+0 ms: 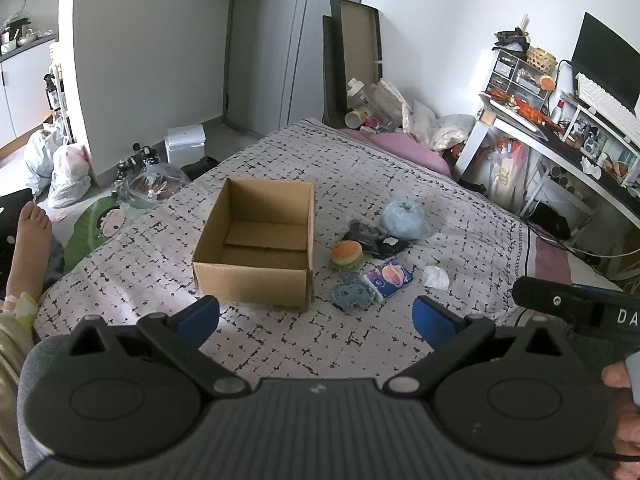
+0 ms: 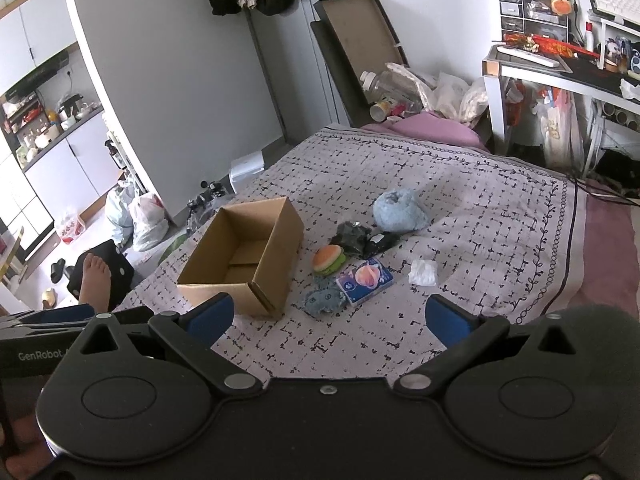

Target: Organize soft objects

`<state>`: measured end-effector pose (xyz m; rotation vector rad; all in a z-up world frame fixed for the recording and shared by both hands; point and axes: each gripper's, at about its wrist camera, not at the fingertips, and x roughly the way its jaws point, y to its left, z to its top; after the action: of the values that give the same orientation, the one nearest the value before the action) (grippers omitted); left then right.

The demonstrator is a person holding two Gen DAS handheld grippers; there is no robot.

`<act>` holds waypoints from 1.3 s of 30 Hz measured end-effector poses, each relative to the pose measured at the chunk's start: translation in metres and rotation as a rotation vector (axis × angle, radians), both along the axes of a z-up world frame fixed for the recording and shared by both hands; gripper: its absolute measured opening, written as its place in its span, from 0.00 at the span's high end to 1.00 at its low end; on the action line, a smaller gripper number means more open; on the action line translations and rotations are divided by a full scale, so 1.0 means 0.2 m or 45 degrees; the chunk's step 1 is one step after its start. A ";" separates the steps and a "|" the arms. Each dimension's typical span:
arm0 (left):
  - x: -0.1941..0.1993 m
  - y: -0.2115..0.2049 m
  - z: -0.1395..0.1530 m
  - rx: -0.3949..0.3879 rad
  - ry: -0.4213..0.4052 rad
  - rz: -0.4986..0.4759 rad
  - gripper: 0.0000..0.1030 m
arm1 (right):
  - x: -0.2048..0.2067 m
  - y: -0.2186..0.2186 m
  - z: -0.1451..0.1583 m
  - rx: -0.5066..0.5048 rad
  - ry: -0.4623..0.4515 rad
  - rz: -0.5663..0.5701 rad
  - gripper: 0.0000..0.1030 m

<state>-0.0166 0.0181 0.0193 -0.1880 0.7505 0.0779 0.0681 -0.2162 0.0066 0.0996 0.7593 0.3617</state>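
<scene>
With both tongs spread and empty, lower your right tongs (image 2: 327, 320) slowly over the blue plush (image 2: 325, 300) beside the cardboard box (image 2: 240, 264).

On the patterned bedspread (image 2: 460, 216) we count one open cardboard box (image 2: 276, 248) and six small items beside it. We see one burger toy (image 2: 328, 259), one pale blue plush (image 2: 400, 210) and one grey-blue knitted toy (image 2: 324, 300). We also count one tissue pack (image 2: 365, 277), one dark wrapped bundle (image 2: 362, 238) and one crumpled white tissue (image 2: 423, 273).
</scene>
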 end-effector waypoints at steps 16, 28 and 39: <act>0.00 0.02 -0.01 -0.004 -0.006 0.012 0.01 | 0.01 0.00 -0.02 -0.035 0.014 0.015 0.00; 0.08 -0.03 -0.06 -0.032 -0.035 0.027 0.02 | 0.10 -0.05 -0.06 0.004 0.051 0.007 0.00; 0.22 -0.08 -0.17 -0.075 -0.022 0.022 0.04 | 0.30 -0.16 -0.14 0.147 0.156 -0.084 0.05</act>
<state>0.0266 0.0013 -0.0151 -0.2507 0.7345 0.0705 0.1275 -0.2482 -0.0216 0.2566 0.8536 0.3384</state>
